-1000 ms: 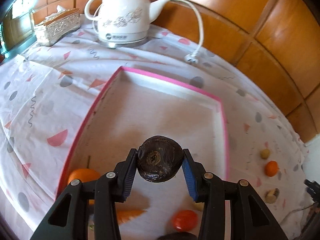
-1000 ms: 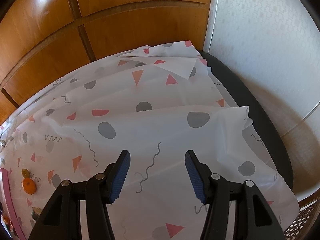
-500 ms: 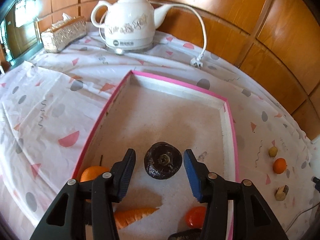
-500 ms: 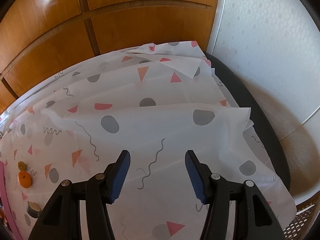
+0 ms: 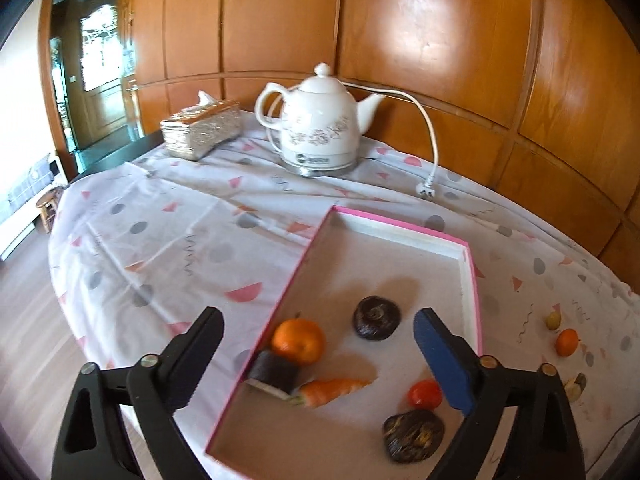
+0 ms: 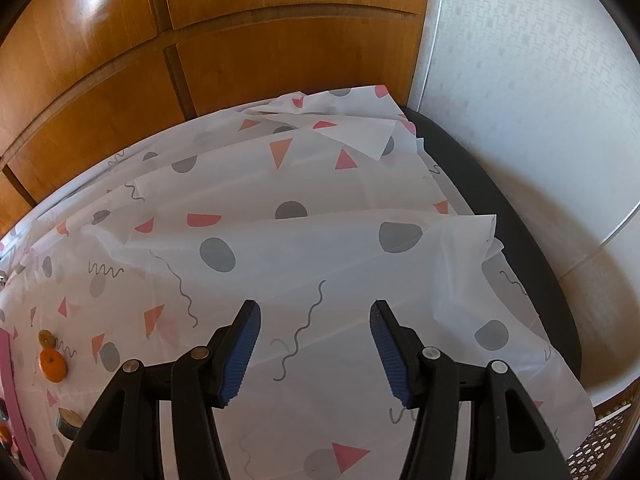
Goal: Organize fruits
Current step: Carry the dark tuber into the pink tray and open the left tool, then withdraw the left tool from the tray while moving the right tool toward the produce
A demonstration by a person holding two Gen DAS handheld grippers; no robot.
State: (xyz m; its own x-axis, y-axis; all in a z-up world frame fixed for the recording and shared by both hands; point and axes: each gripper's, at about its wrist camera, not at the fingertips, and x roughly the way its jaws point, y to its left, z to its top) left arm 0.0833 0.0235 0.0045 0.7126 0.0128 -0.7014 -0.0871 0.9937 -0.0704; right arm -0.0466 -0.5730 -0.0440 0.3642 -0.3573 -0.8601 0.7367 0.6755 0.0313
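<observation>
A pink-rimmed tray [image 5: 466,248] lies on the patterned cloth. In it rest a dark round fruit [image 5: 376,317], an orange [image 5: 298,341], a dark roll [image 5: 274,372], a carrot [image 5: 332,390], a small red fruit [image 5: 425,394] and a second dark fruit [image 5: 414,434]. My left gripper [image 5: 318,328] hangs above the tray, its jaws opening wide with nothing pressed between them. To the tray's right lie a small yellowish fruit [image 5: 553,320], an orange [image 5: 567,342] and a brownish piece [image 5: 574,386]. My right gripper [image 6: 314,320] stands open over bare cloth, with an orange [image 6: 52,364] far to its left.
A white kettle [image 5: 320,128] with cord and plug [image 5: 426,190] stands at the back beside a tissue box [image 5: 202,128]. Wood panelling backs the table. In the right wrist view the cloth ends at a dark table edge [image 6: 520,248] by a white wall.
The left gripper let go of the dark round fruit, which now lies in the tray. It then drew back and up, jaws spreading wide. The right gripper stayed put.
</observation>
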